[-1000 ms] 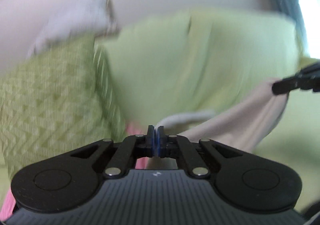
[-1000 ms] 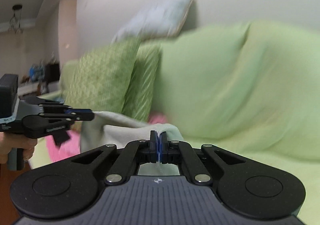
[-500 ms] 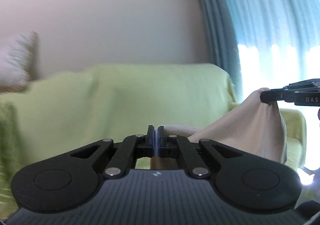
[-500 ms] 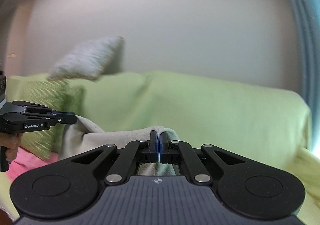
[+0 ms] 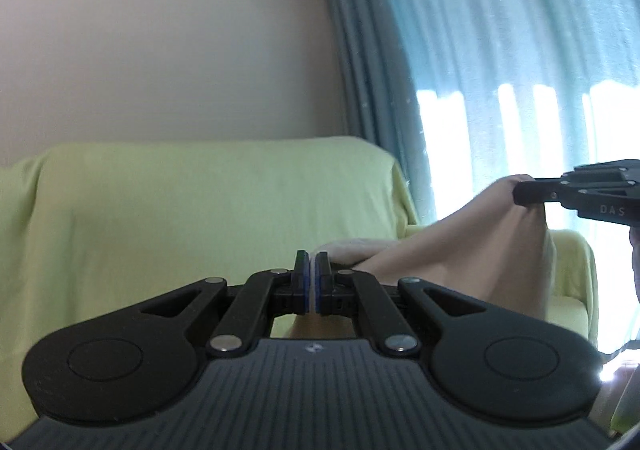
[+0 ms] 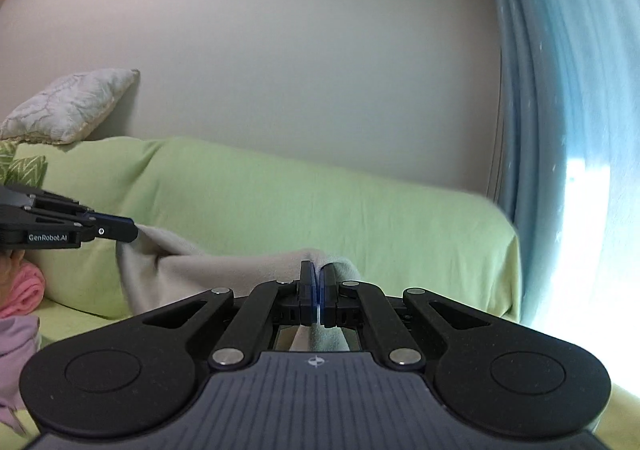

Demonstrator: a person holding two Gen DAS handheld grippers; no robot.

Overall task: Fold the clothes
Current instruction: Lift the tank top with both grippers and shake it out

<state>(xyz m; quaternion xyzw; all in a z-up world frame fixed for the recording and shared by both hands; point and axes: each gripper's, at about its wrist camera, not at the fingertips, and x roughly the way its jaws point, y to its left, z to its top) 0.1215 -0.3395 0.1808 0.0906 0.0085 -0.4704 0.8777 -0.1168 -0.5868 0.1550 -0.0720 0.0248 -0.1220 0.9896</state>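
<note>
A beige garment [image 5: 460, 250] hangs stretched in the air between both grippers, in front of the green-covered sofa. My left gripper [image 5: 311, 262] is shut on one edge of it. In the right wrist view the same cloth [image 6: 224, 274] runs from my right gripper [image 6: 318, 270], shut on its other edge, over to the left gripper [image 6: 132, 232] at the left. The right gripper [image 5: 520, 192] shows at the right of the left wrist view, pinching a raised corner.
The sofa [image 6: 320, 206] under a green cover fills the background. A pale cushion [image 6: 68, 106] and a green patterned pillow [image 6: 24, 166] sit at its left. Pink cloth [image 6: 20, 290] and lilac cloth [image 6: 16, 342] lie low left. Blue curtains [image 5: 500, 50] hang at the right.
Both grippers have lifted and swung right with the beige garment; the patterned pillows slid out of view and the curtains and sofa back came in. The cloth stays gripped.
</note>
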